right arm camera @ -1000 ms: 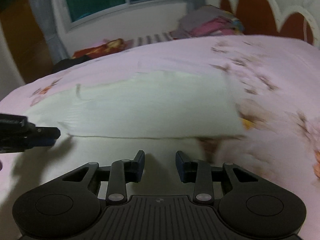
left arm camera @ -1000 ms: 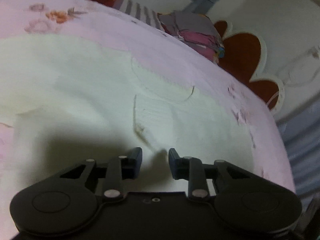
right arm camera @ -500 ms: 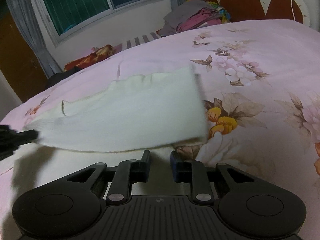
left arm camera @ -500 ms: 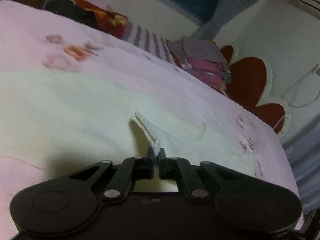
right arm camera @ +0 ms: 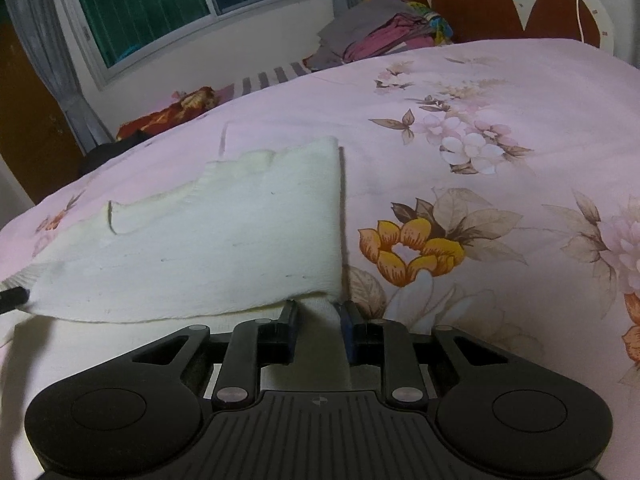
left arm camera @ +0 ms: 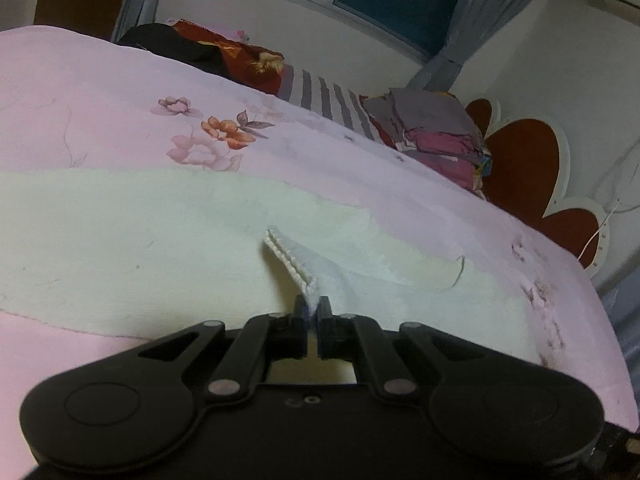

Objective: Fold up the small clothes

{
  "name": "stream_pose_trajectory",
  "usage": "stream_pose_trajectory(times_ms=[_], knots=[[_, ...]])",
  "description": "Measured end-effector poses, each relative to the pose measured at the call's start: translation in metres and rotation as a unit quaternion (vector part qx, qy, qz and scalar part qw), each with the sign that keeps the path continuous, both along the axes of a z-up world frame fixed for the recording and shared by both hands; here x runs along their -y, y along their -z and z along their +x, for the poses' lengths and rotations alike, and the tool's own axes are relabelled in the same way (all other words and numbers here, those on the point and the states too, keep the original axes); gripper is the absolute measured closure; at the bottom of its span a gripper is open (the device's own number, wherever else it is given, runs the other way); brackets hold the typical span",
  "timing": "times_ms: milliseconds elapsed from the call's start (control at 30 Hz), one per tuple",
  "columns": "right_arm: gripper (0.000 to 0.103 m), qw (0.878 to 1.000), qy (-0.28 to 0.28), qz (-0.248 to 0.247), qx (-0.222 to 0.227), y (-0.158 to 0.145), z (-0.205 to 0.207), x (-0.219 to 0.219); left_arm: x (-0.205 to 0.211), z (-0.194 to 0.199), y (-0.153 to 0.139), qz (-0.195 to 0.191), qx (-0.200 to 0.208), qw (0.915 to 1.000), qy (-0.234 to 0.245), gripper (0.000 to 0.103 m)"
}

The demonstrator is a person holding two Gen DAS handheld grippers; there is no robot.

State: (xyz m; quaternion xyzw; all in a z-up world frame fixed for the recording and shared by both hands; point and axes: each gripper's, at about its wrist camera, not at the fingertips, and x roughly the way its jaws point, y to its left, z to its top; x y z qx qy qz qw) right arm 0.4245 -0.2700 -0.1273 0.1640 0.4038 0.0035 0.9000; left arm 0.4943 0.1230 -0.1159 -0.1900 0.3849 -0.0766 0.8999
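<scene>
The left gripper is pinching the ribbed hem of a cream knit garment lying on the pink floral bedsheet, while the right gripper is clamping a near bunched fold of the same garment, lifting its edge off the bed

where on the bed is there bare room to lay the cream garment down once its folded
Bare pink bedsheet lies to the right of the cream garment, up to the headboard. A narrower strip runs between the garment's far edge and the striped cloth. It is crowded along the far edge: a stack of folded clothes and red and black fabric.
</scene>
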Motion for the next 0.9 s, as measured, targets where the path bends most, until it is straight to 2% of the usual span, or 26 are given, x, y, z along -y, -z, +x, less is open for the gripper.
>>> stream_pose_trajectory(times_ms=[200, 233, 300, 433, 500, 567, 633, 667, 733, 800, 833, 900], knots=[[0.080, 1.000, -0.002, -0.006, -0.001, -0.002, -0.004, 0.000, -0.005, -0.001, 0.009, 0.004, -0.005, 0.9999, -0.008, 0.099], [0.082, 1.000, -0.002, -0.006, -0.002, -0.003, -0.004, 0.000, -0.005, -0.002, 0.009, 0.005, -0.004, 0.9999, -0.008, 0.099], [0.097, 1.000, 0.000, 0.000, 0.007, -0.011, -0.008, 0.002, -0.006, -0.002, 0.010, 0.006, -0.006, 0.9999, -0.008, 0.099], [0.099, 0.999, -0.002, -0.004, 0.044, -0.026, -0.010, 0.004, -0.007, -0.001, 0.018, 0.012, -0.014, 0.9998, -0.006, 0.099], [0.099, 0.999, -0.016, -0.003, 0.033, -0.022, 0.002, 0.000, -0.007, -0.002, 0.020, 0.011, -0.016, 0.9998, -0.008, 0.099], [0.099, 0.999, -0.030, -0.022, 0.014, -0.012, 0.013, -0.004, -0.008, -0.003, 0.021, 0.009, -0.016, 0.9998, -0.011, 0.099], [0.099, 0.999, -0.027, -0.026, 0.008, -0.004, 0.018, -0.001, -0.009, -0.003, 0.022, 0.008, -0.019, 0.9998, -0.008, 0.098], [0.099, 1.000, -0.024, -0.015, 0.003, -0.007, 0.020, 0.003, -0.009, -0.002, 0.021, 0.013, -0.023, 0.9997, -0.003, 0.093], [0.099, 0.999, -0.019, -0.013, 0.022, -0.016, 0.016, 0.007, -0.011, -0.007, 0.012, 0.034, -0.014, 0.9993, -0.008, 0.083], [0.099, 0.999, -0.023, -0.006, 0.041, -0.025, 0.014, 0.009, -0.007, -0.018, -0.005, 0.088, 0.028, 0.9955, -0.022, 0.060], [0.099, 0.998, -0.028, -0.006, 0.048, -0.029, 0.015, 0.008, -0.003, -0.019, -0.012, 0.104, 0.045, 0.9934, -0.019, 0.058], [0.099, 0.997, -0.048, 0.001, 0.052, -0.032, 0.025, -0.002, 0.011, -0.014, -0.019, 0.103, 0.059, 0.9929, 0.006, 0.055]])
